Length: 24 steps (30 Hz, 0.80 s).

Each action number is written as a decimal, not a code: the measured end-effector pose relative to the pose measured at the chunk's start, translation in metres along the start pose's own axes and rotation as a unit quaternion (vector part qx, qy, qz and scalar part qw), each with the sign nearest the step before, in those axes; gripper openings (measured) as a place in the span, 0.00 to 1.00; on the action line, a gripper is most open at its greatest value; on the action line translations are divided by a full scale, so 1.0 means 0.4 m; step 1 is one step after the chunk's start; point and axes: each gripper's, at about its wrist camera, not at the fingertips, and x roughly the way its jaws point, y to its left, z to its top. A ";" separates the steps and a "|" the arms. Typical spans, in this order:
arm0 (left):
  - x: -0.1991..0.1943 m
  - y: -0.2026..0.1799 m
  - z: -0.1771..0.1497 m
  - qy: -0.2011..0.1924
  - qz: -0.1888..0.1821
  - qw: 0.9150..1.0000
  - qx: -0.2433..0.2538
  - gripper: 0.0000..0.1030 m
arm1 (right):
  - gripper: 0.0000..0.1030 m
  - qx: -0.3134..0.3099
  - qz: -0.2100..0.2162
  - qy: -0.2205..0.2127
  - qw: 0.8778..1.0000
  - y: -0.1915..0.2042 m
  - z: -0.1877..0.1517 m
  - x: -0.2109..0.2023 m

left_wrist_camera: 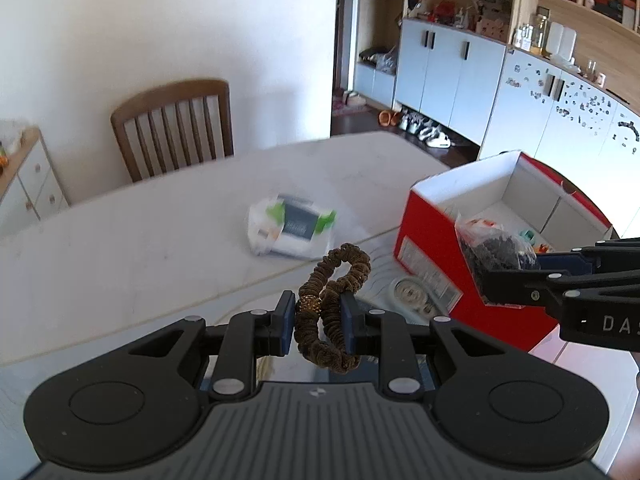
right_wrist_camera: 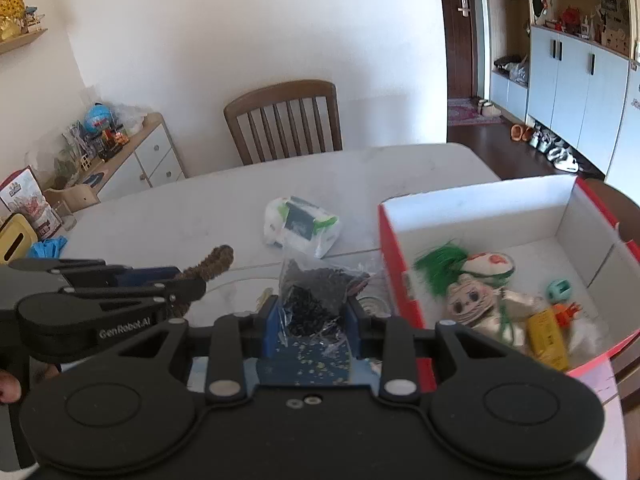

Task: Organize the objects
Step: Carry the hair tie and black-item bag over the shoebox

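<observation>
Left wrist view: left tongs [left_wrist_camera: 316, 322] clamped on a brown ruffled scrunchie [left_wrist_camera: 332, 304], a fabric loop with crinkled pleats, twisted into a rough figure-eight; blue pads [left_wrist_camera: 285, 320] press it from both sides, and it hangs clear above the bench [left_wrist_camera: 120, 248]. Bench top is pale, smooth, stone-like, with a rounded far corner. Right of centre, the right tongs [left_wrist_camera: 516, 280] come in from the right edge, black matte plastic, pinching a clear crinkly bag of small black bits [left_wrist_camera: 496, 252]. Behind them is a red cardboard box [left_wrist_camera: 428, 232], rectangular, open top, white inside. Mid-bench: soft white plastic packet with green and grey print [left_wrist_camera: 290, 226], blurred. Far side: wooden slat-back chair [left_wrist_camera: 176, 128] against a plain white wall.

Right wrist view: right tongs [right_wrist_camera: 313, 316] closed on the same bag [right_wrist_camera: 316, 292]; thin glossy film, grainy dark contents, held above the bench near the box's left wall. Left tongs [right_wrist_camera: 188, 280] enter from the left, the fuzzy scrunchie end [right_wrist_camera: 214, 262] sticking out. Box [right_wrist_camera: 400, 264] to the right holds a flat plush doll [right_wrist_camera: 476, 304], green stringy tassel [right_wrist_camera: 440, 264], yellow rectangular pack [right_wrist_camera: 548, 338], small teal ring-shaped piece [right_wrist_camera: 560, 290], and an orange plastic bit [right_wrist_camera: 566, 312]. Packet [right_wrist_camera: 302, 226] lies farther out; chair [right_wrist_camera: 284, 120] beyond.
</observation>
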 end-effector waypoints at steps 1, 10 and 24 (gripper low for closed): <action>-0.007 -0.011 0.007 -0.004 -0.001 1.000 0.002 0.23 | 0.31 -0.001 0.000 -0.003 1.000 -0.009 0.002 -0.010; -0.027 -0.143 0.067 -0.027 -0.007 0.999 0.017 0.23 | 0.31 -0.011 0.001 -0.019 1.000 -0.119 0.015 -0.078; 0.042 -0.361 0.137 -0.027 -0.018 0.999 0.040 0.23 | 0.31 -0.008 -0.005 -0.019 1.000 -0.325 0.039 -0.107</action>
